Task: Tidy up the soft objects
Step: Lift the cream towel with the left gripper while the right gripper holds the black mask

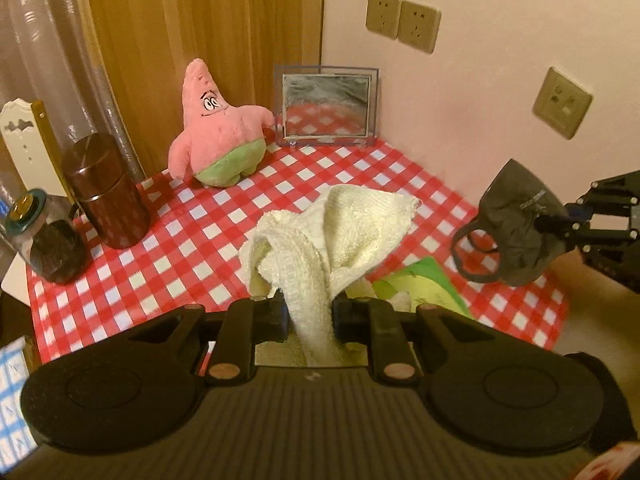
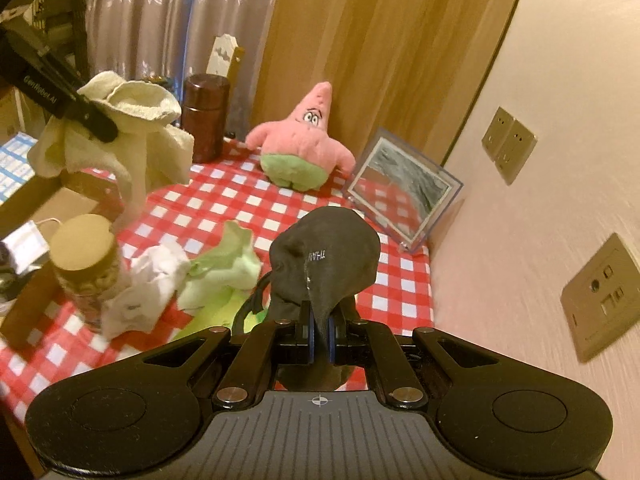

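My left gripper (image 1: pixel 310 316) is shut on a cream towel (image 1: pixel 340 236) and holds it above the red checked table (image 1: pixel 192 216); the towel also shows in the right wrist view (image 2: pixel 132 128), hanging from that gripper (image 2: pixel 90 118). My right gripper (image 2: pixel 320 336) is shut on a black face mask (image 2: pixel 324 264), lifted above the table near the wall; the mask shows in the left wrist view (image 1: pixel 516 228). A pink starfish plush (image 1: pixel 218 132) sits upright at the back, also seen from the right (image 2: pixel 300 140). A light green cloth (image 2: pixel 224 276) and a white cloth (image 2: pixel 148 280) lie on the table.
A dark brown canister (image 1: pixel 106 192) and a glass jar (image 1: pixel 48 236) stand at the left edge. A clear picture frame (image 1: pixel 326 106) leans on the back wall. A cork-lidded jar (image 2: pixel 86 264) stands at the front left. The wall with sockets (image 2: pixel 600 296) is close on the right.
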Motion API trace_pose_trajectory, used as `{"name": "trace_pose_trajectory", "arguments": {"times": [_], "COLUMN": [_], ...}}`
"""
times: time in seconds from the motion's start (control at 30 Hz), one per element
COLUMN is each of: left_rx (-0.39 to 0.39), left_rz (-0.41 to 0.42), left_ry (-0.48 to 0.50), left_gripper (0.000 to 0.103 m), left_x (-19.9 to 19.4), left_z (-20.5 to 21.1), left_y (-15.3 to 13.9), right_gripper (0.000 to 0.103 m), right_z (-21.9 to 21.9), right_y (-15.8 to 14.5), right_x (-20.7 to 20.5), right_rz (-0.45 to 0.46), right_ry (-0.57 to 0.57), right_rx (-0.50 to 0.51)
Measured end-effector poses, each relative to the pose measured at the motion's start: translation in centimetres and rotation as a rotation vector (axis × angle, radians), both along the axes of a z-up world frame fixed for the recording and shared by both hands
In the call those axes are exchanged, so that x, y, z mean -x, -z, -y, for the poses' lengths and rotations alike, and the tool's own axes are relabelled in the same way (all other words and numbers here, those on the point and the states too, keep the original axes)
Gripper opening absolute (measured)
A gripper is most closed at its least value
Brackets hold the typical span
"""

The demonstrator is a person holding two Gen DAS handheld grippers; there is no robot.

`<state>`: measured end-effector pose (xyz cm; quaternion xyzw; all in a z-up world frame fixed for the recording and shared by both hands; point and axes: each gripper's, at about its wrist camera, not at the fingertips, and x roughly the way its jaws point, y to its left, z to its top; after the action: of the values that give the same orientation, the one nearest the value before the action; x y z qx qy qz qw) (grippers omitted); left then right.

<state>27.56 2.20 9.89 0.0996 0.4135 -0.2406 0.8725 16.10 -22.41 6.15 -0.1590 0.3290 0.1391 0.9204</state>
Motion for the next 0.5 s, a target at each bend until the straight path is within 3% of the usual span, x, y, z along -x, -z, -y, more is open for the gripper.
{"name": "trace_pose_trajectory", "arguments": {"times": [0.5], "left_rx": [0.153], "left_rz": [0.059], "left_ry": [-0.119], "left_gripper": [0.017], "left_x": [11.5], "left_z": [-3.1], "left_y": [0.3], "right_gripper": [0.006], "right_z": [-2.5], "right_y": [0.0], "right_x": [7.3], "right_rz": [-0.03], "right_ry": [-0.059], "right_rx": [-0.118]}}
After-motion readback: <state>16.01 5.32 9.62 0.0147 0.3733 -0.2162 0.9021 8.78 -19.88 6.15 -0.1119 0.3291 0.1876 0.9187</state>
